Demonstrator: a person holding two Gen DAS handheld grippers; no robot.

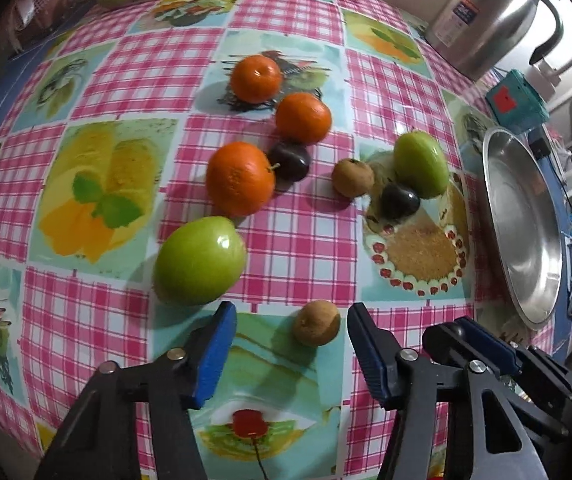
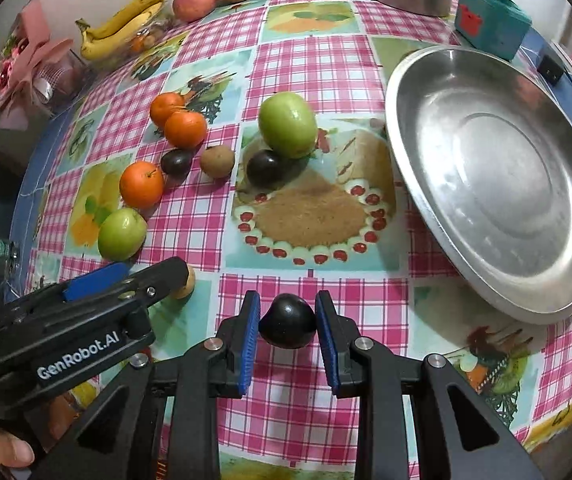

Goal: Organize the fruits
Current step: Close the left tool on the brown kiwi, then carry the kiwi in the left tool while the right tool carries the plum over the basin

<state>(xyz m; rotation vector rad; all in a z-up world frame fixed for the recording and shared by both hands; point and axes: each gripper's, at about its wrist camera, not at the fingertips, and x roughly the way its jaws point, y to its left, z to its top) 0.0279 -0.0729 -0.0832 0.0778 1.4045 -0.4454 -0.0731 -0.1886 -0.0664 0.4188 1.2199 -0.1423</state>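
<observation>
Dark plum (image 2: pixel 287 321) is pinched between the blue pads of the right gripper (image 2: pixel 288 330), lifted clear of the tablecloth (image 2: pixel 309 64). From that gripper the steel plate (image 2: pixel 413 184) lies ahead and to the right, near the table's right edge; the right hand is the nearer one. The left gripper (image 1: pixel 290 346) is spread around a small brown fruit (image 1: pixel 316 323), pads apart from it, near the table's front edge.

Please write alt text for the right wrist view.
The right gripper holds a dark plum between its jaws, above a checked tablecloth. An empty metal dish sits to the right; oranges and green apples lie to the left.
</observation>
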